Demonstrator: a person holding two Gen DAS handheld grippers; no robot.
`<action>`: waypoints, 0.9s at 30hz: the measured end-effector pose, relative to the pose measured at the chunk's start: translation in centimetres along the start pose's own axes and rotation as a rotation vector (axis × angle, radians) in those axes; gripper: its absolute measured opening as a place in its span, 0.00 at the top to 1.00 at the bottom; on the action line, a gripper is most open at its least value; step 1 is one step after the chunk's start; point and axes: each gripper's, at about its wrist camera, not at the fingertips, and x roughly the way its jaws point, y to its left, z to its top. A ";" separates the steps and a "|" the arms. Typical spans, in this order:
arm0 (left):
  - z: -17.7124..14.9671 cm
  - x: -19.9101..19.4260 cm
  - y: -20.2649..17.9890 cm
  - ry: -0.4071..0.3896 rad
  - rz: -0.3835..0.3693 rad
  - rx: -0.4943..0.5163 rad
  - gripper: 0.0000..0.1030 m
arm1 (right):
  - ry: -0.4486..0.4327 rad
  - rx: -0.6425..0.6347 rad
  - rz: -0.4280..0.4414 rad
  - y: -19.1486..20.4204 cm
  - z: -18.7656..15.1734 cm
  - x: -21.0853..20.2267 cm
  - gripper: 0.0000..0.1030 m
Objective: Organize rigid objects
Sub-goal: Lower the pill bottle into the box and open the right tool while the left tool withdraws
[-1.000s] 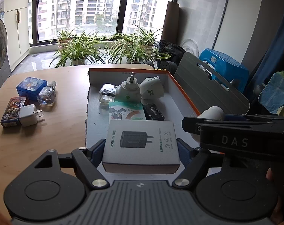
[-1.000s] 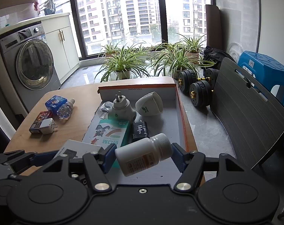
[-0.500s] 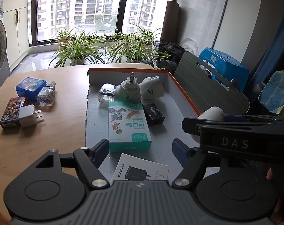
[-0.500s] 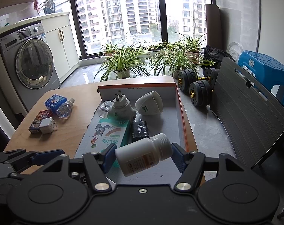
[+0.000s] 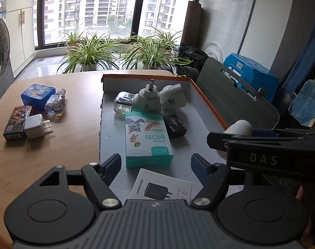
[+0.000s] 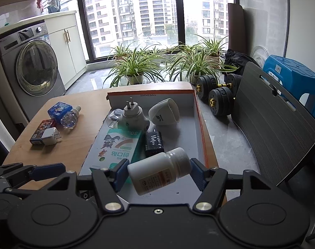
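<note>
My left gripper is open and holds nothing. The white UGREEN charger box lies flat on the tray floor just below and in front of it, partly hidden by the gripper body. A grey cardboard tray with an orange rim holds a teal plaster box, a black adapter, a white plug-in device, a white cup-shaped cap and a clear bottle. Over the tray's near right corner, my right gripper is shut on a tilted white pill bottle.
On the wooden table left of the tray lie a blue box, a small clear bottle, a white charger and a card pack. A grey chair back stands right of the table, with dumbbells on the floor.
The white UGREEN box has left the left gripper's jaws and dropped flat onto the tray floor, uncovering the teal box. The right gripper and its bottle have not moved.
</note>
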 end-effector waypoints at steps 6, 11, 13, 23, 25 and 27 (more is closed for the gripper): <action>-0.1 -0.2 0.8 0.003 0.019 -0.016 0.26 | 0.007 0.004 -0.003 -0.1 0.0 -0.1 0.25; -0.2 -0.3 1.7 0.006 0.040 -0.040 0.26 | 0.027 -0.012 -0.008 0.1 0.0 0.1 0.25; -0.2 -0.4 2.3 0.006 0.052 -0.057 0.26 | 0.039 -0.030 -0.012 0.3 0.0 0.2 0.25; 0.1 -1.1 3.5 -0.007 0.076 -0.100 0.25 | 0.083 -0.080 -0.033 1.0 -0.2 0.9 0.25; 0.1 -1.2 3.6 -0.007 0.076 -0.103 0.25 | 0.083 -0.074 -0.033 0.9 -0.3 0.9 0.25; 0.1 -1.2 3.7 -0.008 0.078 -0.106 0.25 | 0.075 -0.068 -0.035 0.8 -0.2 0.8 0.25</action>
